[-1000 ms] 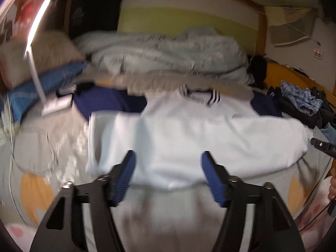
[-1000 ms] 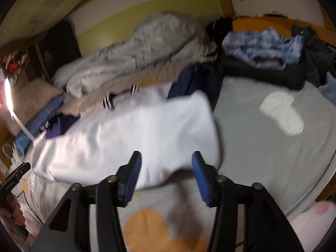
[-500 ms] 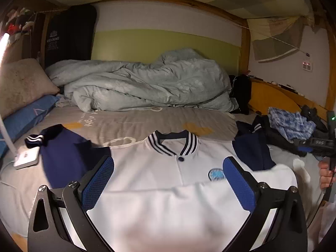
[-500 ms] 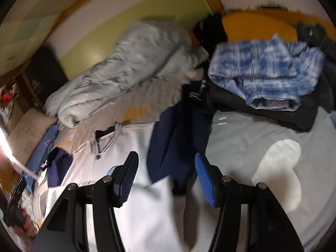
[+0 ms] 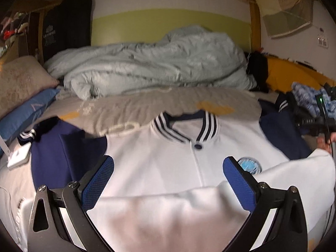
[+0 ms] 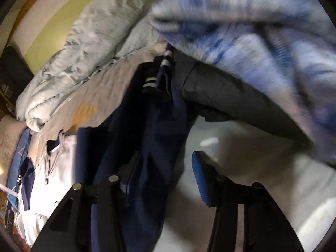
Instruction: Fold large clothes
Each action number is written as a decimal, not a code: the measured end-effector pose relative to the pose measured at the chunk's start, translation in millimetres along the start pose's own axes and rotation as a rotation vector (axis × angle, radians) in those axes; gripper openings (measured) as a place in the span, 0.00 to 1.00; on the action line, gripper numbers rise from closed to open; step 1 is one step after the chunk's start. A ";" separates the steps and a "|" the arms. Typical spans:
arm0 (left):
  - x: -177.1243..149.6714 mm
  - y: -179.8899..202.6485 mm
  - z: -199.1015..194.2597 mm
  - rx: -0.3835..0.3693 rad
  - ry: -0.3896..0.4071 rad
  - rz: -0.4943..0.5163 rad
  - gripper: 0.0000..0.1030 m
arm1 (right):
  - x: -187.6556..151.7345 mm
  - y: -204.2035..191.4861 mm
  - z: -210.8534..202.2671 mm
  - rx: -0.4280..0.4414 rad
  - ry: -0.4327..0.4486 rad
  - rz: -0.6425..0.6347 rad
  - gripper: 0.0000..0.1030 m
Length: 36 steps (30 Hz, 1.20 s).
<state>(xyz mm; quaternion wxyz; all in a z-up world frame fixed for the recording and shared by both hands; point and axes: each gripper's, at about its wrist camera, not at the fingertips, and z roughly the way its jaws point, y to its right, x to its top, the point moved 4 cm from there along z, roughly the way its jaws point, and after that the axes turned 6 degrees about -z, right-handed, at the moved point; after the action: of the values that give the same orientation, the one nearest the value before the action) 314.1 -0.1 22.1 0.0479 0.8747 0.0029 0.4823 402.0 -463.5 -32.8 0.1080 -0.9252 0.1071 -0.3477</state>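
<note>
A white varsity jacket (image 5: 159, 163) with navy sleeves and a striped collar lies face up on the bed, its hem folded up over the lower body. My left gripper (image 5: 168, 180) is open and empty above the folded hem. My right gripper (image 6: 161, 176) is open, low over the jacket's right navy sleeve (image 6: 147, 126); the sleeve lies between the jaws and covers the left finger. The striped cuff (image 6: 155, 77) lies at the sleeve's far end. The right gripper also shows in the left wrist view (image 5: 315, 121) at the right edge.
A crumpled pale quilt (image 5: 159, 63) fills the back of the bed. A pillow (image 5: 21, 79) and a blue cushion (image 5: 27, 111) lie on the left. A blue-white plaid garment (image 6: 262, 42) sits on dark clothes (image 6: 231, 98) close to the right gripper.
My right gripper has moved forward and down along the navy sleeve, close to the clothes pile. My left gripper has stayed open over the folded hem, with the view nearer the jacket.
</note>
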 end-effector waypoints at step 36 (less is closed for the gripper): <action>-10.6 -20.4 -81.0 -0.008 0.100 -0.061 1.00 | -189.4 -221.6 -85.5 0.146 0.035 -0.378 0.06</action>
<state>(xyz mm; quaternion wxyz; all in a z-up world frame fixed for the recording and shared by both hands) 241.0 26.1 54.3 0.0659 0.8489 0.0298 0.5236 233.1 -211.1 -26.6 0.1059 -0.9124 -0.0919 -0.3846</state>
